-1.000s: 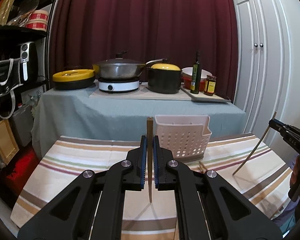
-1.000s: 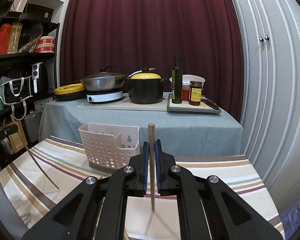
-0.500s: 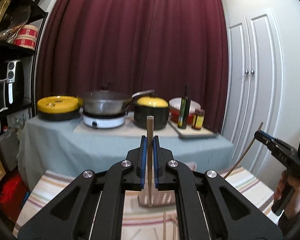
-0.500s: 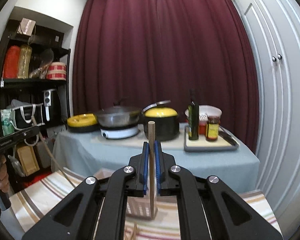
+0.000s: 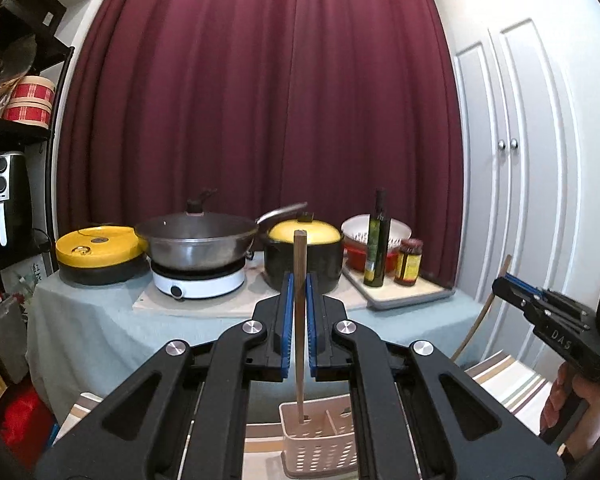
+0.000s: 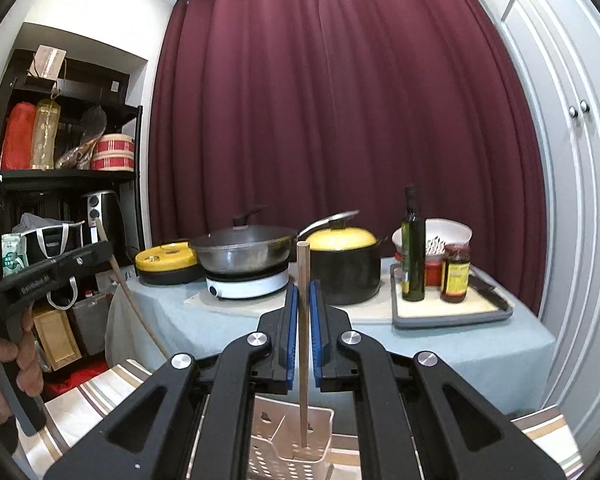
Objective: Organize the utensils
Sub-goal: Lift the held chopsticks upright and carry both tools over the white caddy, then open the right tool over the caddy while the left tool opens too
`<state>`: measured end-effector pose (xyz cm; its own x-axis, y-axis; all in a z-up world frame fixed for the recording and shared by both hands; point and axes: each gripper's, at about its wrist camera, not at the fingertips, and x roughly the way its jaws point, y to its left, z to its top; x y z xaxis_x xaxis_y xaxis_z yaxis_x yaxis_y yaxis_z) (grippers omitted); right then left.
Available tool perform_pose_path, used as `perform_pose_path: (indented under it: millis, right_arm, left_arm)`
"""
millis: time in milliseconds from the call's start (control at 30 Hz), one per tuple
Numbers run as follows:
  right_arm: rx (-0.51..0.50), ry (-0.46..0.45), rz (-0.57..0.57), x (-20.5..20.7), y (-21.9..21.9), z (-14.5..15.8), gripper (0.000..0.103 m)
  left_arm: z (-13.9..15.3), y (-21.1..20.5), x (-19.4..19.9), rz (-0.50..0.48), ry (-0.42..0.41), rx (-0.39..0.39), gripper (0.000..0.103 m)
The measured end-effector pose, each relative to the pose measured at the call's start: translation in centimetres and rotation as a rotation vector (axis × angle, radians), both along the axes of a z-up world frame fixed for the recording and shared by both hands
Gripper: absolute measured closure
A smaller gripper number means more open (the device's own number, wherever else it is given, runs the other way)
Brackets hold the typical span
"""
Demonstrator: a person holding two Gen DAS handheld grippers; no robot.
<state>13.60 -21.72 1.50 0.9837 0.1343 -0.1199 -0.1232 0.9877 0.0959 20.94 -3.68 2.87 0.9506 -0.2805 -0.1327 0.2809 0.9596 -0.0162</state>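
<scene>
The left black two-finger gripper (image 5: 297, 332) is clamped on a dark wooden chopstick (image 5: 299, 312), upright, tip pointing down into the pale perforated plastic utensil basket (image 5: 320, 438) on the striped tablecloth (image 5: 504, 384). The right black two-finger gripper (image 6: 303, 336) likewise pinches a lighter wooden chopstick (image 6: 303, 320), long axis vertical, its lower end over the same basket.

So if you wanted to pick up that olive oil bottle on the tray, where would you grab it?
Probably the olive oil bottle by its wide lower body, jaws level, coming from the front: it stands upright, its neck is thin, and a jar stands close on its right.
</scene>
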Motion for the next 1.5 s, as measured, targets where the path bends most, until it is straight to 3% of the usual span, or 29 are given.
perform_pose_path:
  millis: [267,433,500,567,633,833,933,1167,1500]
  right_arm:
    - [0.011,0.078,-0.001,2.4,0.5,-4.0,0.096]
    - [0.019,0.117,-0.006,2.9,0.5,-5.6,0.096]
    - [0.021,0.121,-0.008,3.0,0.5,-5.8,0.093]
    - [0.019,0.121,-0.015,2.7,0.6,-5.9,0.07]
    - [0.021,0.114,-0.023,2.4,0.6,-5.8,0.051]
    - [0.001,0.078,-0.057,0.3,0.6,-5.0,0.035]
    - [-0.002,0.066,-0.076,-1.0,0.4,-4.5,0.033]
    - [-0.018,0.08,-0.105,-4.9,0.4,-4.8,0.033]
    - [-0.057,0.17,-0.143,-10.8,1.5,-10.2,0.034]
  left_arm:
    - [-5.3,-1.6,2.1,-0.015,0.059,0.048,0.096]
    - [-7.0,-2.2,2.5,-0.024,0.079,0.071,0.096]
    - [-7.5,-2.3,2.3,-0.021,0.076,0.08,0.091]
    - [-7.8,-2.4,2.2,-0.021,0.073,0.086,0.077]
    - [-7.8,-2.4,1.9,-0.023,0.07,0.082,0.068]
    - [-7.7,-1.9,0.6,-0.013,0.061,0.087,0.049]
    - [-7.8,-1.3,-0.6,-0.007,0.061,0.074,0.042]
    - [-8.7,-0.3,-3.8,0.001,0.09,0.078,0.042]
    - [-12.9,1.4,-8.8,0.05,0.178,0.097,0.042]
